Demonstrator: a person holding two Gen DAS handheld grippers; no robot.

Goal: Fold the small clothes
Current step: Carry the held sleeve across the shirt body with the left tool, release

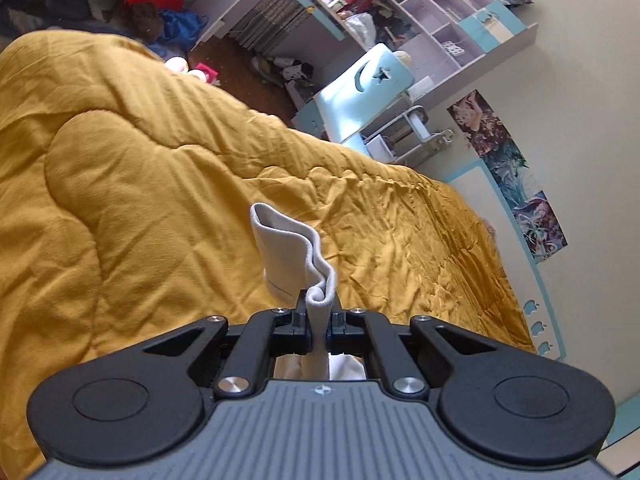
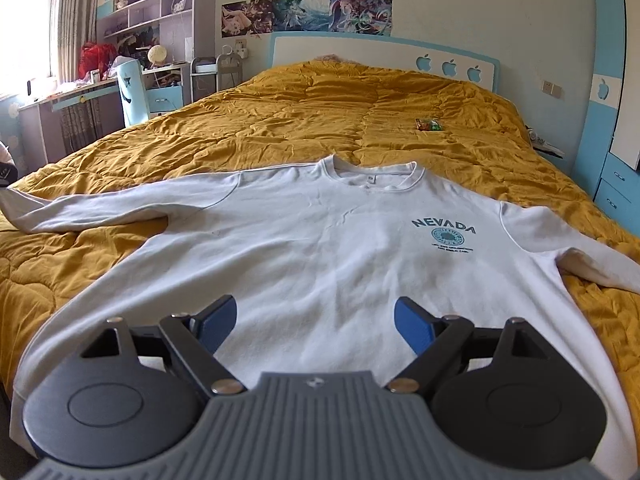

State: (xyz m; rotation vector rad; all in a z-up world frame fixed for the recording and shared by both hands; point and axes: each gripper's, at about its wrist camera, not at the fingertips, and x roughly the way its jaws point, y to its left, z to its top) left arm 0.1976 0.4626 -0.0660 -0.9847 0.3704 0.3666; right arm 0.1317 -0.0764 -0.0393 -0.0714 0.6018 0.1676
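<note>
Nearest the left wrist camera, the left gripper (image 1: 319, 312) has its fingers clenched on a ribbed cuff (image 1: 292, 256) of pale fabric, which stands up from between them in a loose folded loop, lifted clear of the mustard quilt (image 1: 160, 184) behind it. More white cloth shows through the gap under the fingers.

Over on the right wrist view, the right gripper (image 2: 316, 322) has its blue-padded fingers (image 2: 414, 326) spread wide and released, with nothing between them; they hover over the lower front of the white sweatshirt (image 2: 312, 256). That sweatshirt lies face up and flat on the quilt-covered bed, hem toward the camera, collar away, both sleeves stretched out to the sides. A teal NEVADA print (image 2: 444, 230) with a round emblem sits on the chest.

Farther up the bed, a small coloured wrapper (image 2: 430, 125) lies on the quilt, well apart from the sweatshirt. Beyond it stands the white headboard (image 2: 360, 50) with apple cut-outs, and a row of posters (image 2: 306, 16) on the wall above. At the left, a pale blue chair (image 2: 134, 90) stands at a cluttered desk (image 2: 80, 94).
</note>
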